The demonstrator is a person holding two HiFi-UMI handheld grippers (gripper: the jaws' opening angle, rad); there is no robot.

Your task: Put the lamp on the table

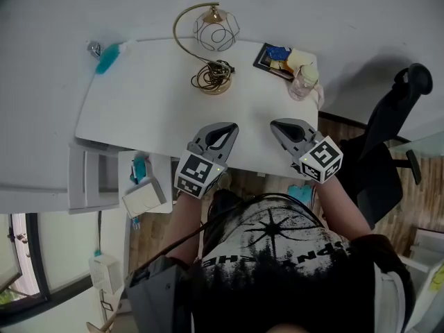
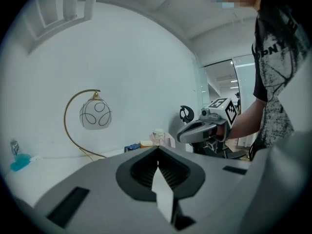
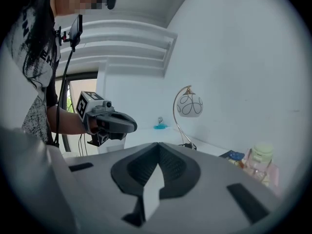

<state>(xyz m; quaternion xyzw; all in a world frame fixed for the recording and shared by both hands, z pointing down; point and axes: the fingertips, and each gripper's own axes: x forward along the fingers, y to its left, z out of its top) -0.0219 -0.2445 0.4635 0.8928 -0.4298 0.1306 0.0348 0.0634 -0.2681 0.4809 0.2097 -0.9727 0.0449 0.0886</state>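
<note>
Head view, lamp (image 1: 216,32) upright at far edge of white table (image 1: 152,116), left gripper (image 1: 225,127) and right gripper (image 1: 277,125) over near edge; left gripper view, jaws pressed together, empty; right gripper view, jaws together, nothing held, lamp well ahead

The person wears a black short-sleeved T-shirt (image 1: 277,255) with a white starburst and treeline print. The left gripper (image 1: 229,127) and right gripper (image 1: 277,125) are grey, carrying black-and-white marker cubes (image 1: 200,174).
</note>
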